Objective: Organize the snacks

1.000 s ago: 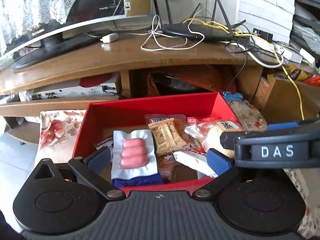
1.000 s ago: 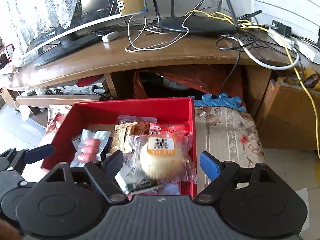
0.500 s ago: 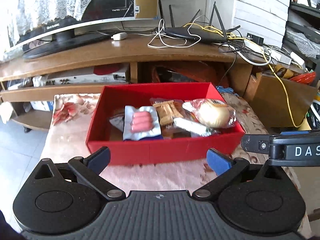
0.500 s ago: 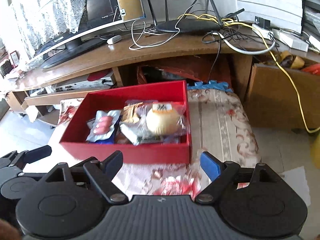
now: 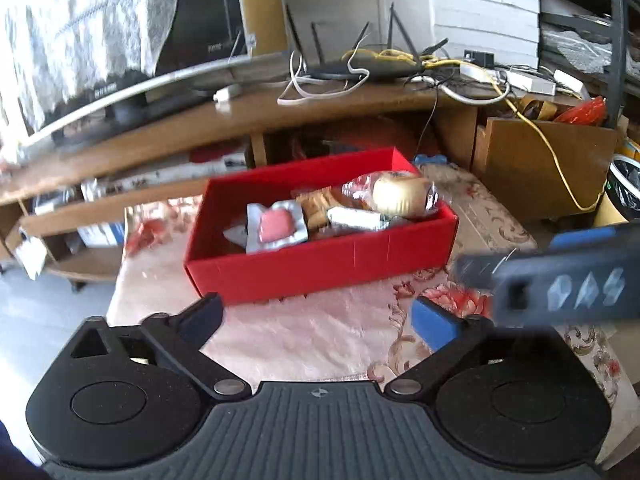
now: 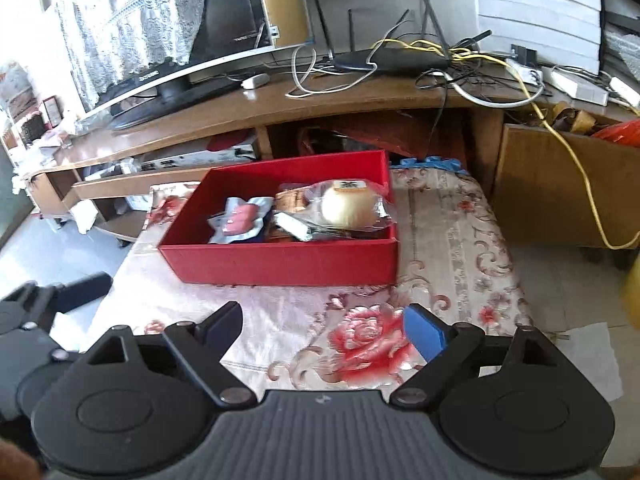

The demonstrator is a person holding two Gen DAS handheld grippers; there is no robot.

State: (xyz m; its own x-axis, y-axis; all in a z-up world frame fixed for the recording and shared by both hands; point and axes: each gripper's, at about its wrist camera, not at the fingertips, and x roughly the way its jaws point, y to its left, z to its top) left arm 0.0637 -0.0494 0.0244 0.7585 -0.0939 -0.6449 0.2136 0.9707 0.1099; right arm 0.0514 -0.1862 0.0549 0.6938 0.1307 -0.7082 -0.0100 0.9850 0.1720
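Observation:
A red box (image 5: 320, 264) (image 6: 280, 260) stands on a floral cloth (image 5: 312, 336) (image 6: 360, 336). It holds several snacks: a silver pack of pink sausages (image 5: 276, 226) (image 6: 240, 218), a wrapped round bun (image 5: 400, 198) (image 6: 348, 206), biscuit packs (image 5: 316, 202) and a white bar (image 5: 354, 218). My left gripper (image 5: 316, 320) is open and empty, in front of the box. My right gripper (image 6: 324, 326) is open and empty, also short of the box; it shows blurred at the right of the left wrist view (image 5: 560, 284).
Behind the box is a wooden TV stand (image 6: 320, 100) with a monitor (image 6: 200, 40), a router (image 6: 392, 58) and tangled cables (image 6: 500, 76). A brown cabinet (image 6: 560, 184) stands at the right. Bare floor (image 6: 60, 248) lies left of the cloth.
Both grippers have pulled back and up from the box. The snacks that lay between the fingers now sit farther away inside the box. Both stay open and empty.

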